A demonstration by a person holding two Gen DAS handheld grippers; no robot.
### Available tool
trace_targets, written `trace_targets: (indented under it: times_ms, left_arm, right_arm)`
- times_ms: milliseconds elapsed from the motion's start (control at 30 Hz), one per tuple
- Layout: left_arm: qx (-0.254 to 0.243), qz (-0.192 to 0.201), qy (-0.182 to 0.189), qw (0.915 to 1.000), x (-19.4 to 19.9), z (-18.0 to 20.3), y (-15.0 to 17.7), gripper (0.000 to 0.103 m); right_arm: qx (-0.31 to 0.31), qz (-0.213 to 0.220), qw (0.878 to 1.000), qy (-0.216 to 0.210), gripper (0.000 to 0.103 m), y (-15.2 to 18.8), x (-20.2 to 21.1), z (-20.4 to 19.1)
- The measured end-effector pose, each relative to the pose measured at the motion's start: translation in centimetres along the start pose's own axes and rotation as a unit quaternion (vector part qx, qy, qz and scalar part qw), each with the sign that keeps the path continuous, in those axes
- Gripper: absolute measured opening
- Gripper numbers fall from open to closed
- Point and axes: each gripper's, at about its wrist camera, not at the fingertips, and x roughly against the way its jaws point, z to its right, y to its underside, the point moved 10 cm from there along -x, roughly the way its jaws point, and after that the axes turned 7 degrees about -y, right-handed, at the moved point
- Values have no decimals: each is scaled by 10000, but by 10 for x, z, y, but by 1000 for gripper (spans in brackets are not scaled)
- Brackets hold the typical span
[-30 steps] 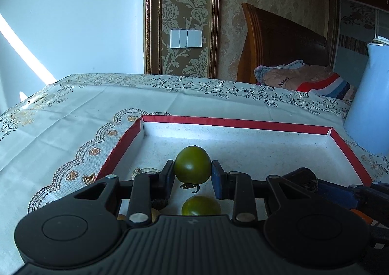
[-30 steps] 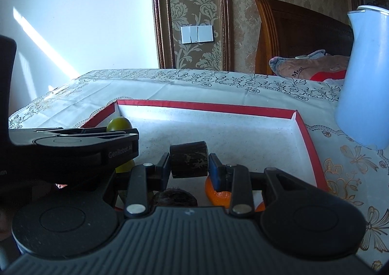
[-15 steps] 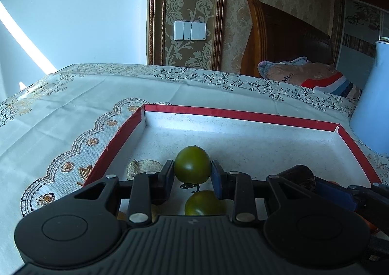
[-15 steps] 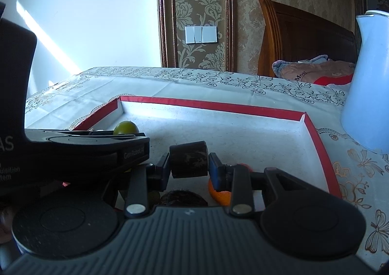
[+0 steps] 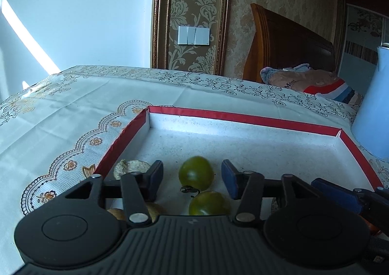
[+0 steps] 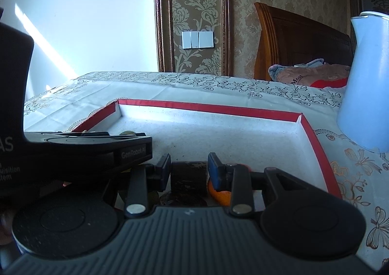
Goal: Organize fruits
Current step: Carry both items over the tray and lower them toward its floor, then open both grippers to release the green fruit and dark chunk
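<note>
Left tongs [image 5: 192, 178]: jaws have just been opening and now stand apart, with the green tomato [image 5: 196, 176] between them and a clear gap on both sides, so no pad touches it. The tomato sits on the white floor of the red-rimmed tray [image 5: 243, 118], stem end down toward the camera. A second green tomato [image 5: 209, 203] lies just nearer, partly cut off by the gripper body. A pale brownish fruit [image 5: 155, 209] is half hidden under the left finger; I can't tell what it is. A flat, dried-looking piece [image 5: 131, 166] lies by the tray's left wall.

Right tongs [image 6: 188, 171]: clamped on a dark brown, cylinder-like fruit [image 6: 188, 175], with both blue pads pressing its sides. It is dim, so I can't identify it. An orange fruit [image 6: 218, 196] sits just below and right of it on the tray floor, and a dark round thing [image 6: 181, 199] sits directly under the grip. The left gripper's black body fills the left of the right wrist view, just beside the right one.

The rest of the tray is bare white floor. The tray rests on a surface covered by an embroidered tablecloth [image 5: 73, 104]. A pale blue jug [image 6: 364, 85] stands upright on the cloth just beyond the tray's right corner. Further back are a wooden headboard [image 5: 287, 48], folded bedding [image 5: 316, 82], and a wall switch [image 5: 193, 35] on patterned wallpaper.
</note>
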Motion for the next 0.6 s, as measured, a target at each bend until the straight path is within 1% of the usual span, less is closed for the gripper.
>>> trace_targets:
  times_ms: [33,200,333,433,567,600]
  left_arm:
    - [7,19,54,10000,2,0,-1,68]
    - [-162,187,18,9997,10,3,-2,68]
    - [-200,262,5,9995,15,3,-3,68]
    - [-238,346,-56,9991,20,2,-5,68]
    - [-247,402,-78,9989,24,2,-6,69]
    - [-234,405,-86,9989,25,1,-7,70]
  right_arm:
    - [-36,20,10000,-10,32,0,1,1]
    - [-29,17,10000,-36,32,0,5,0]
    - [-58,47,10000,-46,33,1,8,-1]
    - [-69,86,9999,-37,36,0,11,-1]
    - [-117,108,9999,-27,36,0,13,-1]
    - [-133,112,9998,-22,36,0,13,0]
